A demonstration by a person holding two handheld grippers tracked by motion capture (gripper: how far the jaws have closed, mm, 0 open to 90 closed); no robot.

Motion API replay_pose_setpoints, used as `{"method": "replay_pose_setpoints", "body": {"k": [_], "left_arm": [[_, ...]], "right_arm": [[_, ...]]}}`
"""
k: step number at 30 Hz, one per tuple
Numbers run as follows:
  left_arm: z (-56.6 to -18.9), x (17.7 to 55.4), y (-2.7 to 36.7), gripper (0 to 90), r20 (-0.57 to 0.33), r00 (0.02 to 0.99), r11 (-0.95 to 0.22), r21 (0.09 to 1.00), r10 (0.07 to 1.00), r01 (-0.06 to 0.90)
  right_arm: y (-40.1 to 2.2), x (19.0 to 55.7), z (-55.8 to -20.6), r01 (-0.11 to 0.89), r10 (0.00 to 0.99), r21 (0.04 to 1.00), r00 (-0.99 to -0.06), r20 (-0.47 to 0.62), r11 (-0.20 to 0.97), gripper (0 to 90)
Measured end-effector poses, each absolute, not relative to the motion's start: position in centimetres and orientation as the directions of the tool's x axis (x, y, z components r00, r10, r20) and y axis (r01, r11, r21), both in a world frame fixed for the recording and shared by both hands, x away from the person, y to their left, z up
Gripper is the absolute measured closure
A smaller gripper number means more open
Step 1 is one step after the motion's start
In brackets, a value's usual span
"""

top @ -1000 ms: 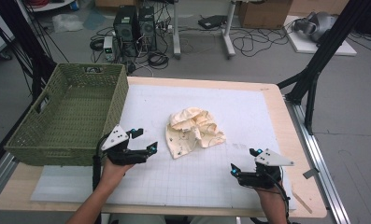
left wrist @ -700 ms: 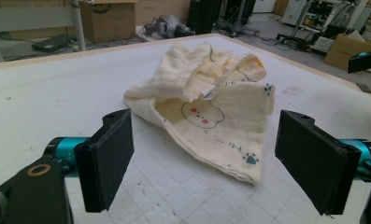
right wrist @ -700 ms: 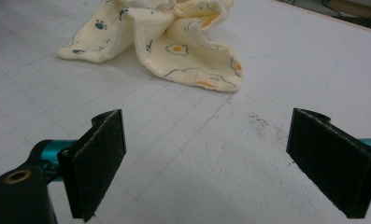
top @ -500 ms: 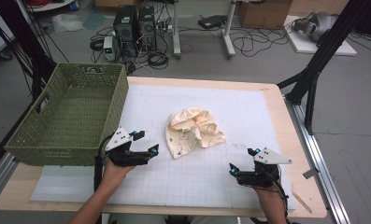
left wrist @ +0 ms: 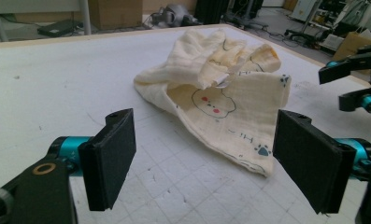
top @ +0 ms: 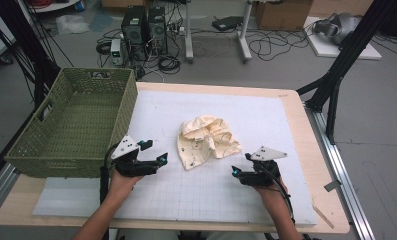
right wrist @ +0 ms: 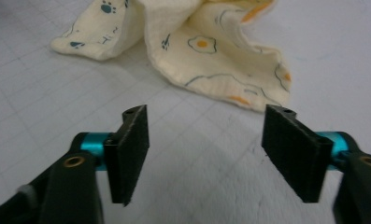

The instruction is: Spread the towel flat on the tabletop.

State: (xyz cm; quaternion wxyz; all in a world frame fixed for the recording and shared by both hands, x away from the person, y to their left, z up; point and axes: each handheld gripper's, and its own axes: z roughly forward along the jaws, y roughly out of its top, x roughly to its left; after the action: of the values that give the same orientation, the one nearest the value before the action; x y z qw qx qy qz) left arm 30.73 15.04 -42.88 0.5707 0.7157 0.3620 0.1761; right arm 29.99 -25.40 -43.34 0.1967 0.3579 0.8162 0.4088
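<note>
A crumpled cream cloth (top: 207, 141) printed with fried eggs and paw marks lies in the middle of the white mat. My left gripper (top: 156, 152) hovers just left of it, open, with the cloth (left wrist: 220, 93) a short way ahead between its pads (left wrist: 110, 158). My right gripper (top: 240, 165) sits just below and right of the cloth, open too. The cloth's near edge (right wrist: 211, 56) lies ahead of its empty jaws. Neither gripper touches the cloth. In the left gripper view, the right gripper (left wrist: 356, 79) shows at the far right.
A green woven basket (top: 71, 125) stands at the table's left edge, close to my left hand. The white gridded mat (top: 266, 115) covers most of the wooden table (top: 306, 130). Cables, computers and black stands fill the floor beyond.
Both grippers have edged slightly nearer the cloth, the right one moving left and forward. The cloth has not moved.
</note>
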Motion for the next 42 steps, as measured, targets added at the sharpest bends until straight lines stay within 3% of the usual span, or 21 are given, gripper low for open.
{"method": "replay_pose_setpoints", "body": {"k": [9,12,16,18,36,42], "left_arm": [[-43.2,31.0,15.0,24.4,-0.16,0.666,-0.09,0.942,0.728,0.324],[-43.2,31.0,15.2,25.1,-0.16,0.666,-0.091,0.941,0.728,0.327],[-43.2,31.0,15.4,27.1,-0.16,0.659,-0.09,0.94,0.735,0.328],[-43.2,31.0,15.4,27.1,-0.159,0.655,-0.088,0.94,0.739,0.329],[-43.3,31.1,15.9,28.5,-0.156,0.644,-0.088,0.94,0.749,0.329],[-43.3,31.1,15.7,28.5,-0.154,0.648,-0.092,0.94,0.746,0.328]], "right_arm": [[-21.0,34.1,-43.8,0.428,0.687,0.778,-0.727,-0.006,0.459,50.9],[-20.1,34.9,-44.8,0.465,0.667,0.74,-0.744,0.029,0.486,58.9],[-20.1,34.8,-44.6,0.456,0.663,0.736,-0.748,0.013,0.5,83.1],[-20.0,34.5,-44.5,0.445,0.65,0.729,-0.76,-0.001,0.521,84.4],[-19.8,27.0,-43.8,0.37,0.447,0.713,-0.89,0.089,0.595,84.4],[-20.9,26.7,-42.2,0.337,0.514,0.782,-0.857,0.025,0.525,59.7]]}}
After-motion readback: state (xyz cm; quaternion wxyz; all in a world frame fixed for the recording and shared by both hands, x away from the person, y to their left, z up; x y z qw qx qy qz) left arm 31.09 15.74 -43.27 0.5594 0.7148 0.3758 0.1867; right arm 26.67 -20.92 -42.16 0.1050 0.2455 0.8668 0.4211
